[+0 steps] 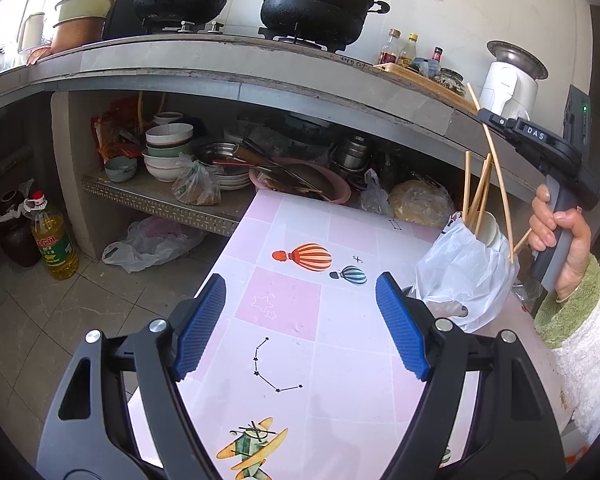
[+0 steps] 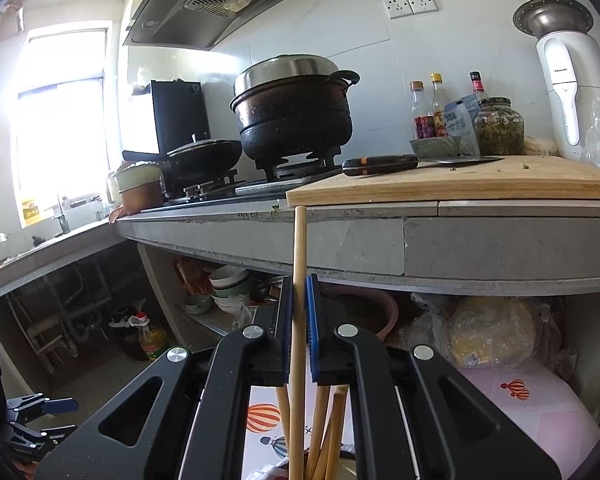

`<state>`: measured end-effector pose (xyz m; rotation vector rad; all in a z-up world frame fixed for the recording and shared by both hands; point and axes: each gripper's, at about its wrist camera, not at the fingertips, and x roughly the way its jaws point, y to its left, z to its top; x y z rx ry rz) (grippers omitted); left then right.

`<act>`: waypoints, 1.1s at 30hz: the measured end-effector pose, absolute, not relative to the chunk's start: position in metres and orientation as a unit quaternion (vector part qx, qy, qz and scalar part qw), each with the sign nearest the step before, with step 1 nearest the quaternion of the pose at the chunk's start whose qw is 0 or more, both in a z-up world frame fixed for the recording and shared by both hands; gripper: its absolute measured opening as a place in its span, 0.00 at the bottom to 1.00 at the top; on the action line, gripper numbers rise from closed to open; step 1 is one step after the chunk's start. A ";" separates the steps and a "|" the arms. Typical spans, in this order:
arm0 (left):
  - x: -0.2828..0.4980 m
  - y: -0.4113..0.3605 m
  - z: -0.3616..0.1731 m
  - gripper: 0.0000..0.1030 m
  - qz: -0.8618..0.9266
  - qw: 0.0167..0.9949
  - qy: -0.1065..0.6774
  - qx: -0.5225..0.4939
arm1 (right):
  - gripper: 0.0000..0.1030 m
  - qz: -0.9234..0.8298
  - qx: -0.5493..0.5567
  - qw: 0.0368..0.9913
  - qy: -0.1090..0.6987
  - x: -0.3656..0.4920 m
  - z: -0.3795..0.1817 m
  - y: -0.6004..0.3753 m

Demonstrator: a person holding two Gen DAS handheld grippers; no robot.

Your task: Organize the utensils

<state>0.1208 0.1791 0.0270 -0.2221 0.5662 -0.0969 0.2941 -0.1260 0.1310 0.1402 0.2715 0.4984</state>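
The right hand-held gripper (image 2: 299, 312) was pinching a single long, pale wooden chopstick (image 2: 299, 280) between its blue pads, the stick standing nearly upright with its top reaching the edge of the grey concrete counter (image 2: 340, 236). Its lower end ran down among several more wooden chopsticks (image 1: 478, 192) that stood bunched and leaning in a white cup (image 1: 490, 228), which sat inside a crumpled white plastic bag (image 1: 464, 276) at the right side of the pink tabletop with balloon prints (image 1: 292, 304). In the left wrist view a hand (image 1: 560, 240) in a green and white fleecy sleeve (image 1: 580, 320) gripped the grey handle of that gripper, above and to the right of the bag. The left hand-held gripper (image 1: 300, 300) hovered over the near middle of the tabletop with its blue pads spread wide and nothing between them, the bag just beside its right finger.
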 end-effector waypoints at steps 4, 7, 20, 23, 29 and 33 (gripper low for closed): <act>0.118 0.180 0.026 0.71 -0.045 0.953 0.279 -0.110 | 0.07 0.243 0.054 0.960 0.130 0.301 0.133 -0.117; 0.116 0.183 0.025 0.71 -0.039 0.953 0.280 -0.112 | 0.07 0.239 0.031 0.962 0.132 0.302 0.127 -0.108; 0.112 0.178 0.028 0.71 -0.054 0.953 0.275 -0.113 | 0.08 0.238 0.052 0.959 0.145 0.263 0.129 -0.141; 0.110 0.173 0.031 0.71 -0.063 0.953 0.273 -0.115 | 0.20 0.263 0.079 0.944 0.183 0.279 0.142 -0.142; 0.102 0.167 0.034 0.71 -0.064 0.954 0.269 -0.113 | 0.45 0.270 0.075 0.894 0.349 0.352 0.159 -0.103; 0.097 0.171 0.037 0.71 -0.061 0.955 0.266 -0.118 | 0.46 0.241 0.057 0.852 0.461 0.408 0.141 -0.077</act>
